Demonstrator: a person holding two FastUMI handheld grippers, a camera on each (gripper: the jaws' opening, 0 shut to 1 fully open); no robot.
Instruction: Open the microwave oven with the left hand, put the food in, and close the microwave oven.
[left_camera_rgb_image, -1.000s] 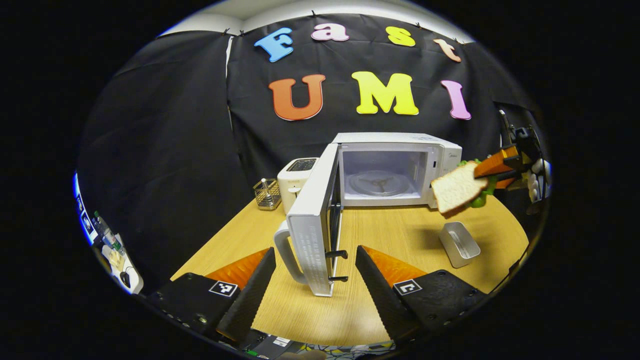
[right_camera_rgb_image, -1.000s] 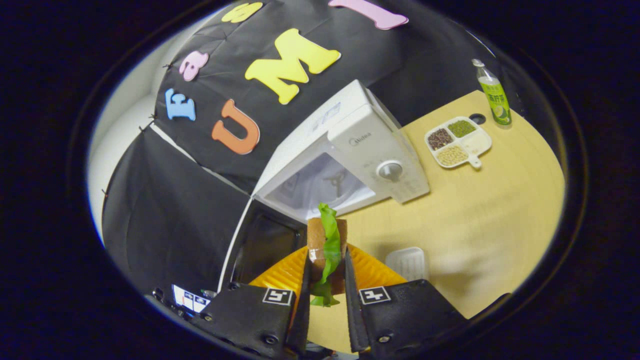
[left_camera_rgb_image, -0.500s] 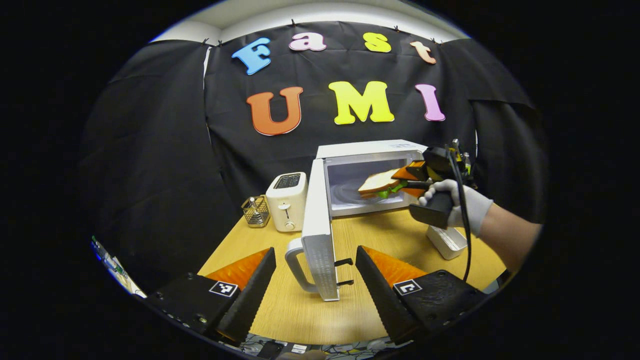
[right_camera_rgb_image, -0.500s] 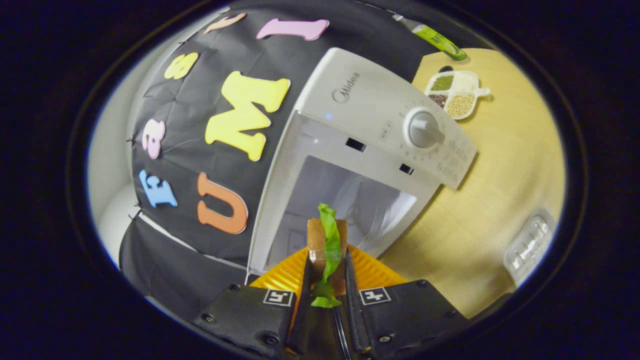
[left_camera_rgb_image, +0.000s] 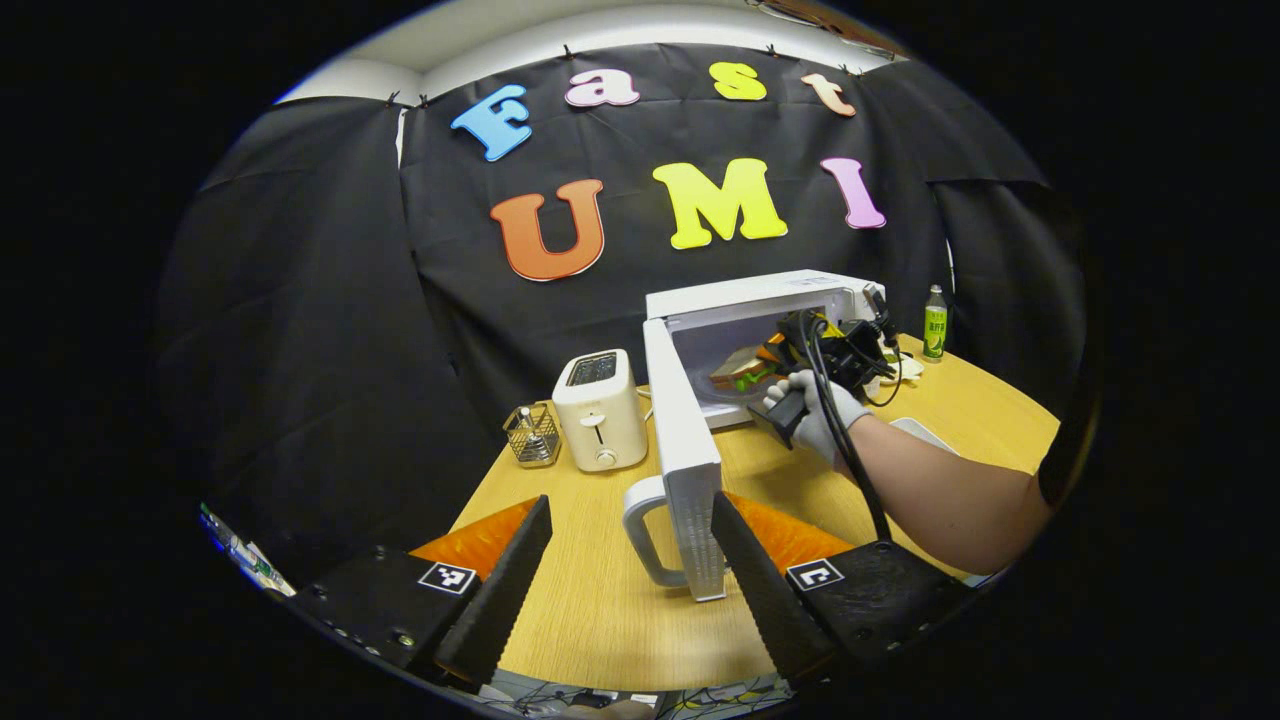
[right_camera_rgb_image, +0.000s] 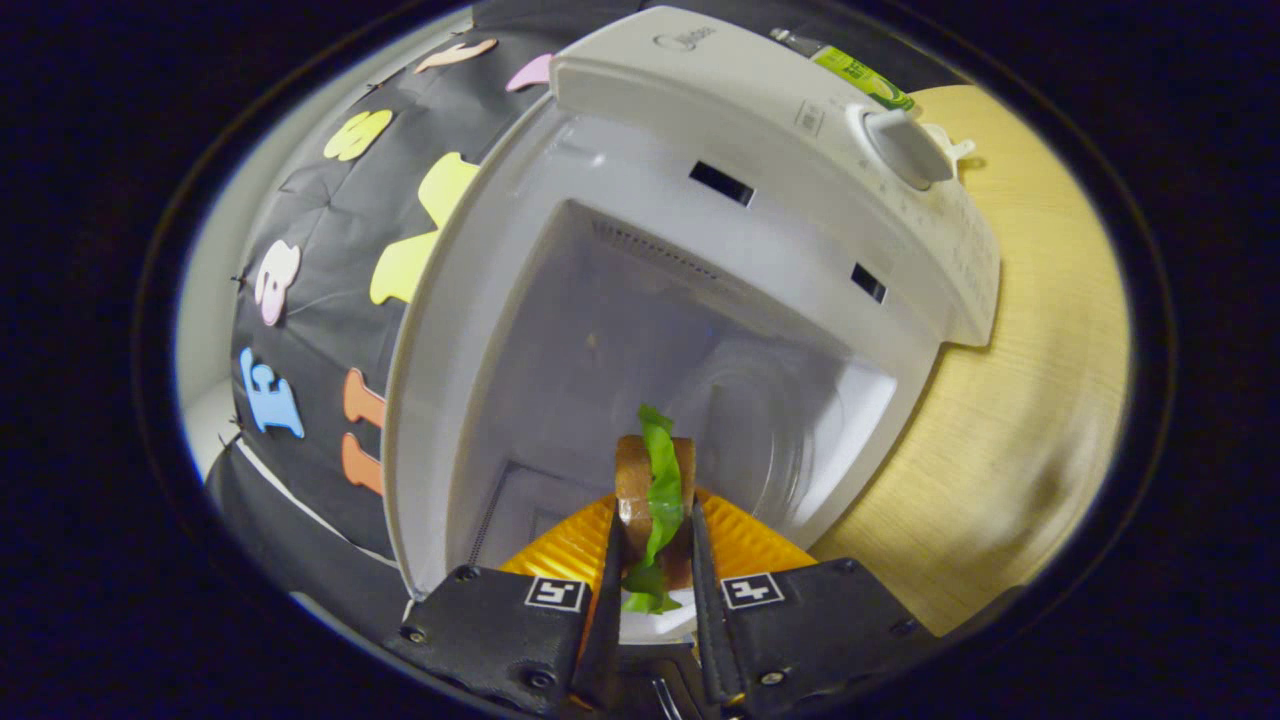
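Observation:
The white microwave (left_camera_rgb_image: 760, 300) stands at the back of the wooden table, its door (left_camera_rgb_image: 685, 460) swung wide with the handle (left_camera_rgb_image: 640, 530) near me. My left gripper (left_camera_rgb_image: 625, 560) hangs open just before the door's edge, holding nothing. In the left gripper view a gloved hand (left_camera_rgb_image: 815, 415) holds the right gripper (left_camera_rgb_image: 775, 362) inside the oven's mouth. That right gripper (right_camera_rgb_image: 650, 570) is shut on a sandwich (right_camera_rgb_image: 653, 500) of bread with green lettuce, carried edge-up. In the right gripper view the microwave (right_camera_rgb_image: 700, 230) cavity is right in front of the sandwich.
A white toaster (left_camera_rgb_image: 600, 410) and a small wire holder (left_camera_rgb_image: 530, 435) stand left of the microwave. A green bottle (left_camera_rgb_image: 934, 322) is at the back right. A white tray (left_camera_rgb_image: 925, 432) lies partly behind the person's forearm (left_camera_rgb_image: 940, 490). The table (left_camera_rgb_image: 600, 610) runs forward.
The right gripper has carried the sandwich from the oven's opening into its cavity. The left gripper has drifted a little, so the door now appears more edge-on and farther right.

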